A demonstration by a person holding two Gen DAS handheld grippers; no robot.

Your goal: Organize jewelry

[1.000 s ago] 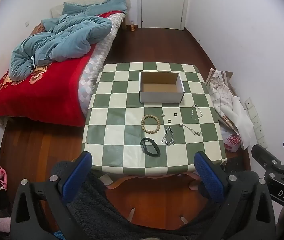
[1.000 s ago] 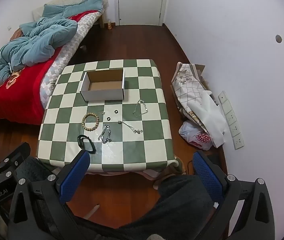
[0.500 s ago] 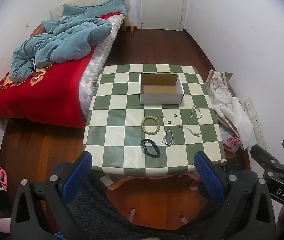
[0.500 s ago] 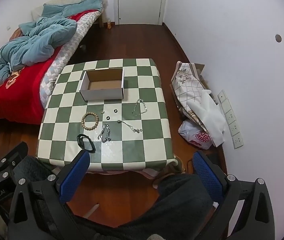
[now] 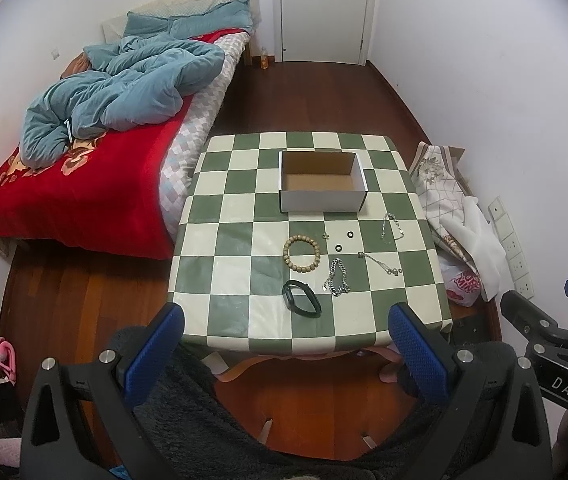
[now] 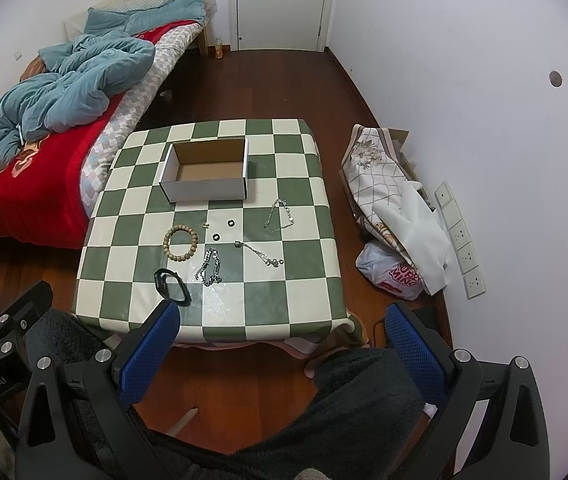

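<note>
**Jewelry laid out in front of an open box**

While both grippers hang high above the near edge of the table, nothing is held. One cardboard box sits open toward the table's far side, its long axis running left to right. In front of it lie one bead bracelet, one black band, two small black rings, one tiny pale stud and three silver chains. The bunched chain lies just right of the black band; the straight chain runs diagonally from near left to far right; the looped chain lies farthest right, nearest the box corner. The black band's long axis slants toward the near right.

The left gripper and right gripper both point forward and down at the table, blue pads spread wide. Dark fleece sleeves show below them.
</note>
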